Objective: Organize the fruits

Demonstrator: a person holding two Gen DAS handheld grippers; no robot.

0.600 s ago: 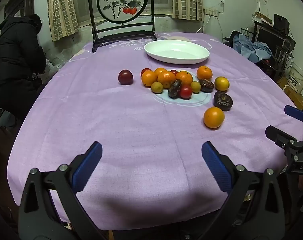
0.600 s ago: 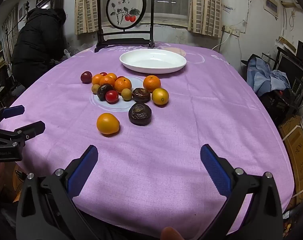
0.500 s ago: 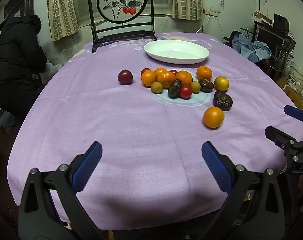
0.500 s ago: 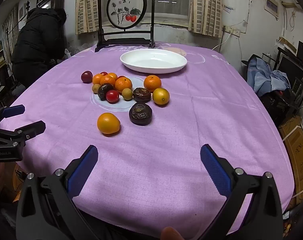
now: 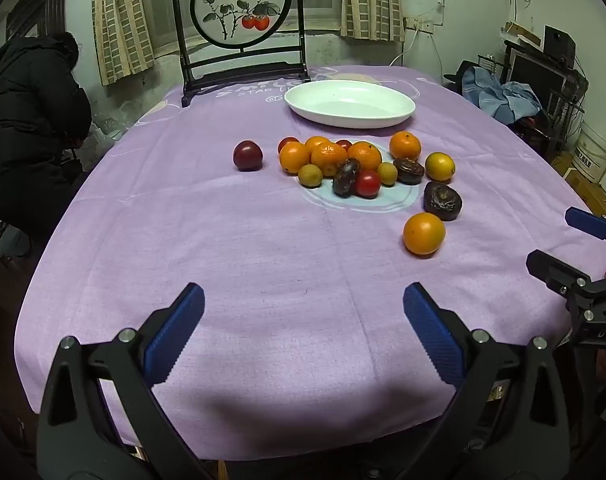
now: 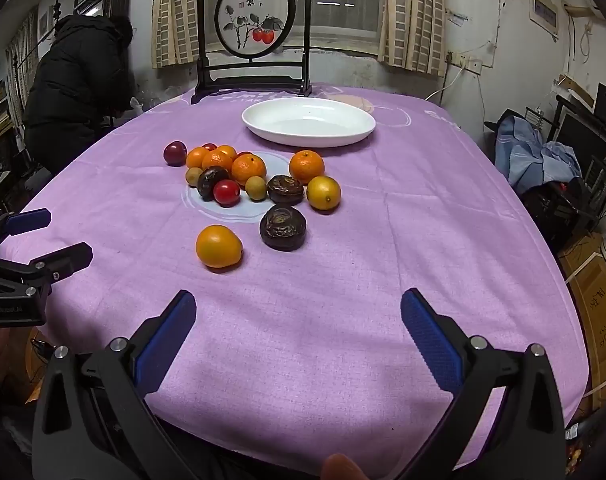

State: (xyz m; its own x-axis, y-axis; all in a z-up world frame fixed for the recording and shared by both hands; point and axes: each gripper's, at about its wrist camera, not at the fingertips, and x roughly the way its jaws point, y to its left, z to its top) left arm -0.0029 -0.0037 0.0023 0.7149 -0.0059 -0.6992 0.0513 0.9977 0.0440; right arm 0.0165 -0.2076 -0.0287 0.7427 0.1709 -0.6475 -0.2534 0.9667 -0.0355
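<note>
**fruitwatcher:** Two grippers, both with jaws spread wide and nothing between them. The left gripper point(image 5: 303, 304) hangs over bare purple cloth point(image 5: 243, 248) at the near edge of the table, tipped down. The right gripper point(image 6: 299, 308) does the same just beside it, also empty.

**tablecam_guy:** Where's the fruit relative to the fingers?

**fruitwatcher:** All of it is well ahead of the fingertips, none touching. From the right gripper, the closest one is a lone orange point(image 6: 218, 246), ahead and a bit toward the left finger. A wrinkled dark fruit point(image 6: 282, 227) is just past it, roughly straight ahead. The main pile point(image 6: 239, 176) is further on: oranges, small yellow-green ones, a red one, more dark ones. A plum point(image 6: 175, 153) sits apart at the pile's far left.

**tablecam_guy:** And the dish?

**fruitwatcher:** The white dish point(image 6: 309, 134) is beyond the pile, with no fruit in it. From the left gripper, that dish point(image 5: 349, 118) sits ahead and toward the right finger, and the lone orange lies ahead of the right fingertip. Behind the dish stands a framed screen point(image 6: 255, 24) with painted red fruit. A person in a dark coat point(image 5: 31, 120) is off past the left finger, away from the table.
</note>
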